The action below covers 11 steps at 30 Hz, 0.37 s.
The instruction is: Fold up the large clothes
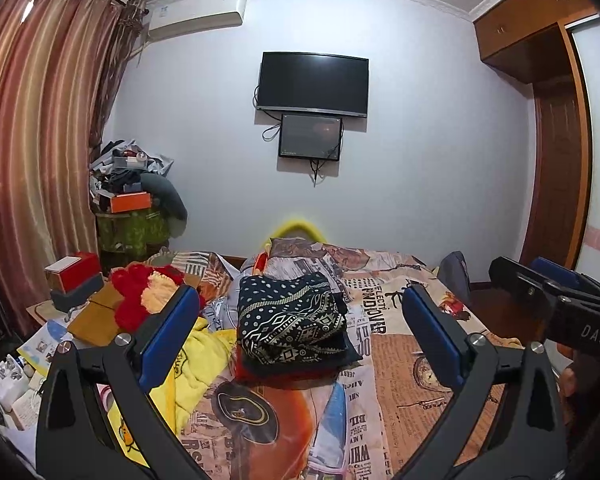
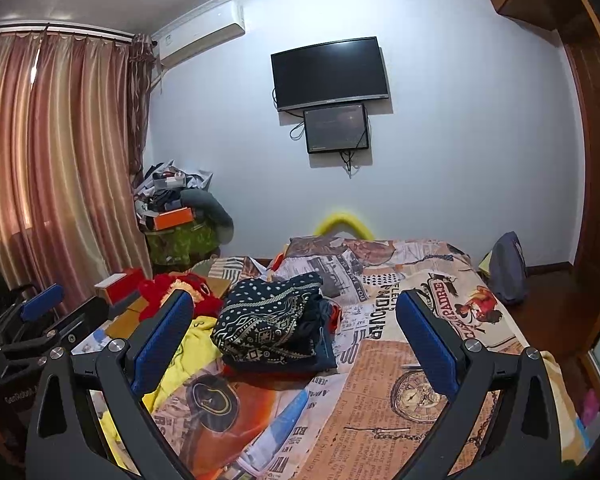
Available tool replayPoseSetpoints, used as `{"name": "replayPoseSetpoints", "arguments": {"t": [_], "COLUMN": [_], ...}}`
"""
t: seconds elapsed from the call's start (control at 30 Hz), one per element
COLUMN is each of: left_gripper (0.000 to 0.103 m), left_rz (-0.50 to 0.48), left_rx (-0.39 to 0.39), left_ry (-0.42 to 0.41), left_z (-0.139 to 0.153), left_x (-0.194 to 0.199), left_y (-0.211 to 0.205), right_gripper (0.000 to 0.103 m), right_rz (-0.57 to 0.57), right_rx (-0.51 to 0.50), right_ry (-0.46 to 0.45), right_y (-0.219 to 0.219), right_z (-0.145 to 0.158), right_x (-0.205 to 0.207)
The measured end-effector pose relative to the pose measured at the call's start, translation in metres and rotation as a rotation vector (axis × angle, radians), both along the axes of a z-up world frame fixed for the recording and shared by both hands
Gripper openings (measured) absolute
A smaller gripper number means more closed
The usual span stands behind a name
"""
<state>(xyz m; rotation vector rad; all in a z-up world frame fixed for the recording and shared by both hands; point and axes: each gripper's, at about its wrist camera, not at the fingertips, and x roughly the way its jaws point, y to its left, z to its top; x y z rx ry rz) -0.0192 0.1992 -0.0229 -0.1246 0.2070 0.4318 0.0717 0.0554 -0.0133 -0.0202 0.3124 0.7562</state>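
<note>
On bed (image 1: pixel 400 380), folded clothes (image 1: pixel 296 320)

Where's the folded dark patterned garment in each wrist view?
Left wrist: folded dark patterned garment sits at centre, on the bed, between the two open fingers.
Right wrist: same garment sits just left of centre, nearer the left finger.
Shared landmark: wall TV above it.
</note>
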Motion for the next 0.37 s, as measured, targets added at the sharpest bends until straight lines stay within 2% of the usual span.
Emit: {"name": "replayPoseSetpoints", "arguments": {"t": [0.37], "left_gripper": [0.102], "left_rz": [0.0], "left_rx": [-0.018], "left_ry": [0.007], "left_z": [-0.0034], "left_x": [-0.003], "left_y": [0.0054], "right_gripper": [0.101], "right_rz": [-0.003], "right_rx": [0.0], "right_ry": [0.002], "right_y": [0.0007], "right_z": [-0.0007], "right_x": [-0.0007]}}
